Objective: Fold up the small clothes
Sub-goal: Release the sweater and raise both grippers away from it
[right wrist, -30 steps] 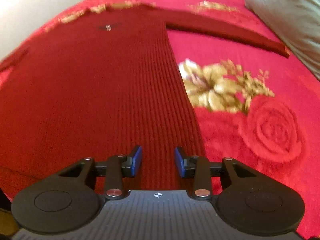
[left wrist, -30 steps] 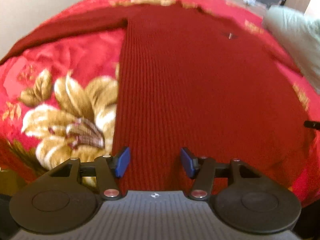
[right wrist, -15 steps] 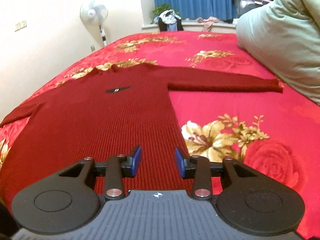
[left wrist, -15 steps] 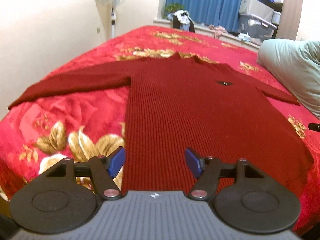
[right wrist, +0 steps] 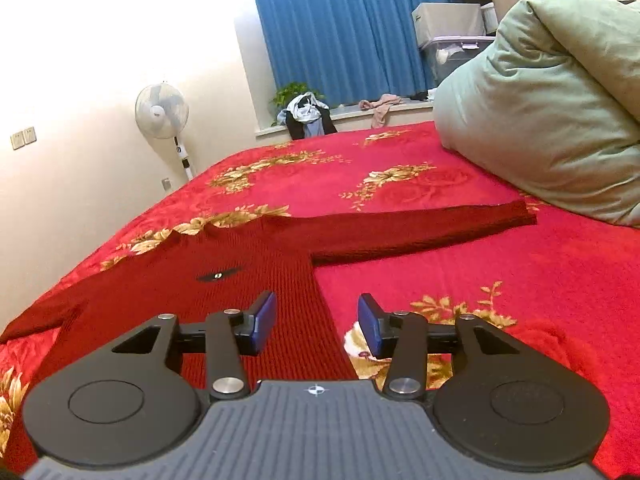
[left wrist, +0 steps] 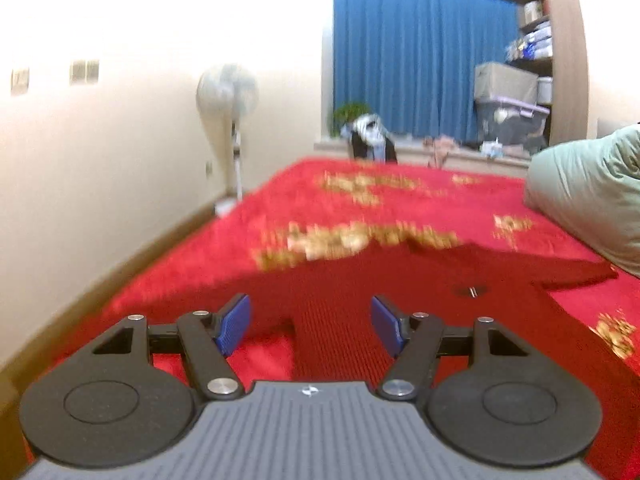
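A dark red ribbed knit sweater [right wrist: 248,268] lies flat and spread on the red flowered bedspread [right wrist: 520,280], sleeves stretched out to both sides, a small dark logo [right wrist: 218,276] on its chest. It also shows in the left wrist view [left wrist: 400,292], blurred. My left gripper [left wrist: 311,322] is open and empty, low over the sweater's left side near the armpit. My right gripper [right wrist: 316,322] is open and empty, over the sweater's right side edge below the right sleeve [right wrist: 432,228].
A large pale green pillow [right wrist: 552,120] lies at the right of the bed. A standing fan [right wrist: 162,114] is by the left wall. A window ledge with clothes [right wrist: 306,116], blue curtains and storage boxes [right wrist: 452,40] are beyond the bed.
Both grippers have tilted up from looking down on the sweater's lower body to looking along the bed, and have moved forward toward the armpits. Both stay open.
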`<move>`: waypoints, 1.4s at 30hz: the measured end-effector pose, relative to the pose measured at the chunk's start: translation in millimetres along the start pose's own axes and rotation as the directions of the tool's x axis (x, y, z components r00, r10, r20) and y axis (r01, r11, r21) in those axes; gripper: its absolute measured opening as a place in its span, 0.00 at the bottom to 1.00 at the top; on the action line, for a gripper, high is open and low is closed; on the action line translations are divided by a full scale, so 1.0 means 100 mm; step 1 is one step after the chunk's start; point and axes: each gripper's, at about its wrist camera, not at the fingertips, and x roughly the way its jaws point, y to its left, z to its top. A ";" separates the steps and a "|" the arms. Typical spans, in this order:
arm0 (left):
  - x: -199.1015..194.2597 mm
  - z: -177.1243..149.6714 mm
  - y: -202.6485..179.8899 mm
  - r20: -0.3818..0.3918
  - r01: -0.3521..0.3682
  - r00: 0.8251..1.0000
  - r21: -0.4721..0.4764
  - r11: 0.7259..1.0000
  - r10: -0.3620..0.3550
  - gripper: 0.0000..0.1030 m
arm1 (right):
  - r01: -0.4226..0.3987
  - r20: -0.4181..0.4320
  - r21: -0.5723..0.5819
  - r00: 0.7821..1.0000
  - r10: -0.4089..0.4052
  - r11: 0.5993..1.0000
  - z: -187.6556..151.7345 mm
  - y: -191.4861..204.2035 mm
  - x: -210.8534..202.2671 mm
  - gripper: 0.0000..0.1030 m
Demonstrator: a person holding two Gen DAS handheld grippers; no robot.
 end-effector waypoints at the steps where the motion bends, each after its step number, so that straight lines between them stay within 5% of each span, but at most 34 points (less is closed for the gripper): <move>1: 0.06 0.06 0.02 0.028 -0.004 1.000 0.022 1.000 0.004 0.70 | 0.001 0.001 -0.001 1.000 -0.001 1.000 0.00 0.01 0.01 0.46; 9: 0.63 -0.02 0.31 0.005 -0.015 1.000 0.086 0.996 0.014 0.66 | 0.018 -0.004 -0.015 1.000 -0.019 1.000 0.03 0.12 0.12 0.46; 12: 0.84 -0.09 0.42 -0.101 -0.041 0.994 0.024 0.999 0.044 0.66 | 0.035 -0.022 -0.030 0.999 -0.036 0.999 0.04 0.21 0.19 0.46; 16: 0.88 -0.04 0.43 -0.069 -0.081 0.994 0.033 0.996 0.083 0.68 | 0.052 -0.030 -0.062 0.998 -0.054 0.997 0.05 0.29 0.29 0.46; 26: 1.11 -0.08 0.66 -0.165 -0.166 0.973 -0.022 0.986 0.161 0.71 | 0.097 -0.037 -0.091 0.994 -0.101 0.991 0.03 0.36 0.30 0.46; 42: 1.13 -0.12 0.85 -0.213 -0.214 0.958 -0.074 0.974 0.194 0.72 | 0.095 -0.038 -0.104 0.994 -0.100 0.990 0.03 0.47 0.34 0.46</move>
